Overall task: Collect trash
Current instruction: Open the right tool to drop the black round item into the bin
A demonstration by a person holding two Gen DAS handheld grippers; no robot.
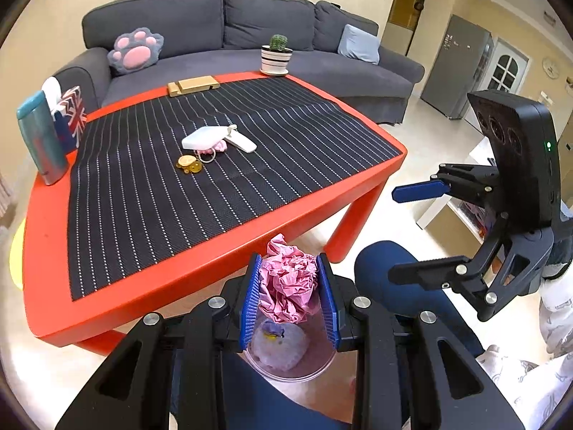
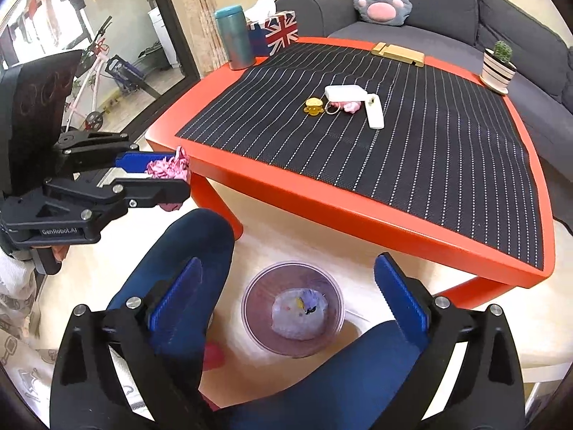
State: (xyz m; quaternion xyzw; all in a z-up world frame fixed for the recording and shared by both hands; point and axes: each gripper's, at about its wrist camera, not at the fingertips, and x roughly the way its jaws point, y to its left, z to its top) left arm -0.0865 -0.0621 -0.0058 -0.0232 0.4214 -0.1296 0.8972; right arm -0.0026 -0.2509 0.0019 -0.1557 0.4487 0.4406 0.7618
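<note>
The clear bin [image 2: 293, 337] is sitting on the floor beside the red table [image 1: 215, 261], one pale wad [image 2: 299, 313] inside. The right gripper [image 2: 286, 301] is hanging spread and empty above it; the left gripper [image 1: 289, 299] is clamping pink crumpled paper [image 1: 288, 283], looking light, soft and squashable.

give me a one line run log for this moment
left claw: shut on pink wad | right claw: open, empty | bin: on floor, white wad inside
</note>
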